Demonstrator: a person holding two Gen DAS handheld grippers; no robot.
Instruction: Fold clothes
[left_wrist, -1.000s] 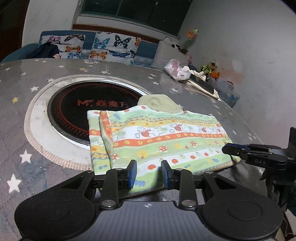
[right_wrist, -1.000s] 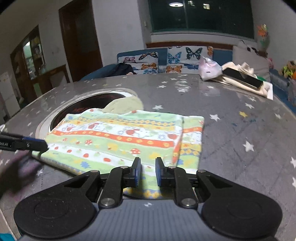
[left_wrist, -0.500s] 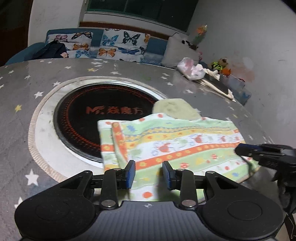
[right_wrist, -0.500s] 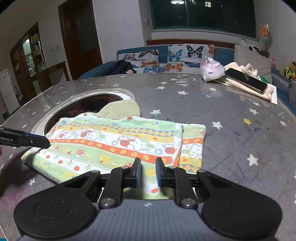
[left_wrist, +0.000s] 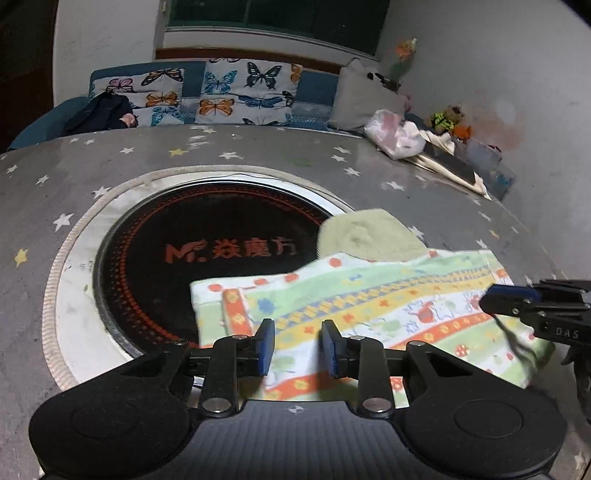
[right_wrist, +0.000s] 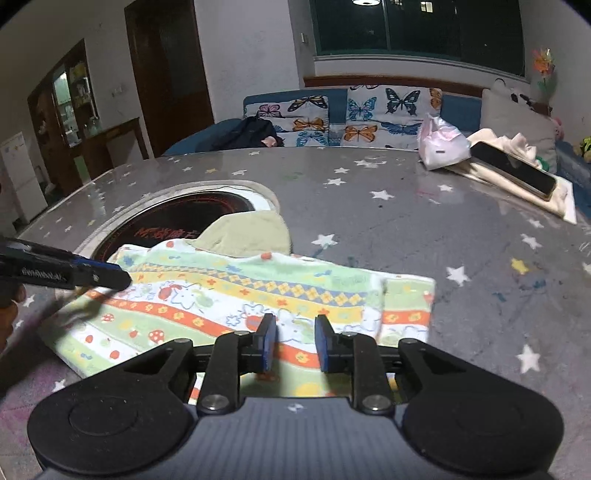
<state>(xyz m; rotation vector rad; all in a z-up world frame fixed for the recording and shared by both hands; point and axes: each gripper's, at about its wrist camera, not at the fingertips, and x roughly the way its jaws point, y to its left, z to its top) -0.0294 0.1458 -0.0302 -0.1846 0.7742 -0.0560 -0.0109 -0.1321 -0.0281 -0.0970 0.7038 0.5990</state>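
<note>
Left gripper (left_wrist: 297, 347): jaws parted by a moderate gap, nothing held; the blue pads (left_wrist: 266, 346) stand over the near part of the folded cloth (left_wrist: 369, 295). Whether they touch it cannot be told.

Right gripper (right_wrist: 294, 343): jaws likewise parted, nothing between them, poised over the cloth's (right_wrist: 258, 295) near edge.

The cloth, striped green, yellow and orange with mushroom and animal prints, lies flat directly ahead of both grippers on the grey star-patterned table (right_wrist: 461, 240). In the left view its left end overlaps the rim of the round black cooktop (left_wrist: 177, 258) set into the table. A pale green fabric piece (left_wrist: 365, 236) protrudes from under the cloth's far edge.

Obstructions: in the left view the other gripper enters from the right, its tip over the cloth's right end; in the right view the other gripper enters from the left, over the cloth's left end.

Further ahead and right of the right gripper: a pink-white plastic bag (right_wrist: 439, 144), and a dark phone (right_wrist: 513, 170) resting on cream fabric. Beyond the table, a sofa with butterfly-print cushions (right_wrist: 384, 110).

Writing: orange "MF" and Chinese characters on the cooktop; "DAS" on the gripper seen at right in the left view. Lettering on the gripper in the right view is not legible.
</note>
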